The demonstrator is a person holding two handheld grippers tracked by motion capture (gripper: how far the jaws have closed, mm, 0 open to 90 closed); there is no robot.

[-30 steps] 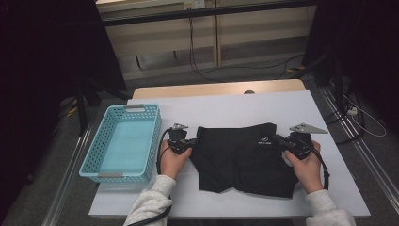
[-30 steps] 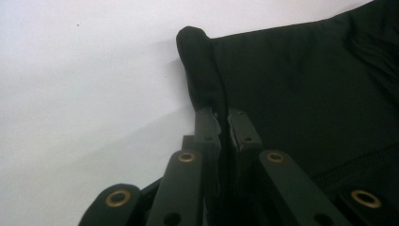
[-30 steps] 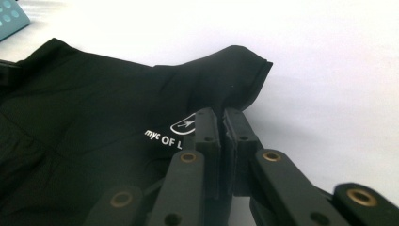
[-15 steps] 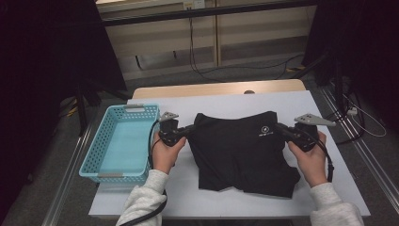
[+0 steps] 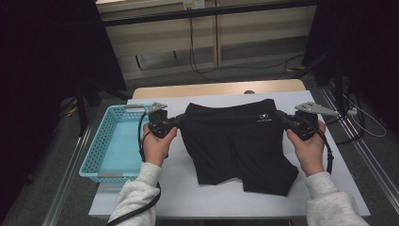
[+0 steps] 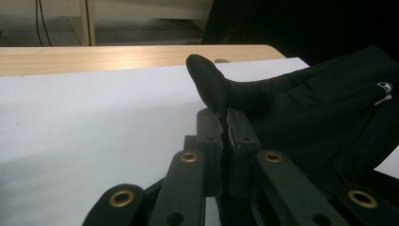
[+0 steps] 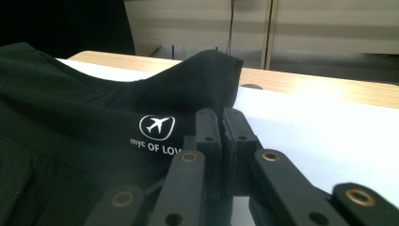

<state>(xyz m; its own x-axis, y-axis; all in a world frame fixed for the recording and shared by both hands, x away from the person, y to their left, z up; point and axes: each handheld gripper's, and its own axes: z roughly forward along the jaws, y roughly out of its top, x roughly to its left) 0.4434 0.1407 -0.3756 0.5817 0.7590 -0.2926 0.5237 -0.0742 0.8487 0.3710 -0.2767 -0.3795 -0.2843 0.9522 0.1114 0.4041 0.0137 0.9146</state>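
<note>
black shorts (image 5: 237,141) stretched between both tools, waistband corners clamped

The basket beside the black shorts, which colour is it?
The basket is light blue, with perforated walls; the high view shows it best.

A lab-like recording space: a white-topped table (image 5: 226,197) stands on a bare grey floor (image 5: 61,160), hemmed by black curtains (image 5: 42,56). Loose cables (image 5: 197,56) trail behind, and metal rails (image 5: 362,146) run beside a plain pale wall (image 5: 155,42).
</note>
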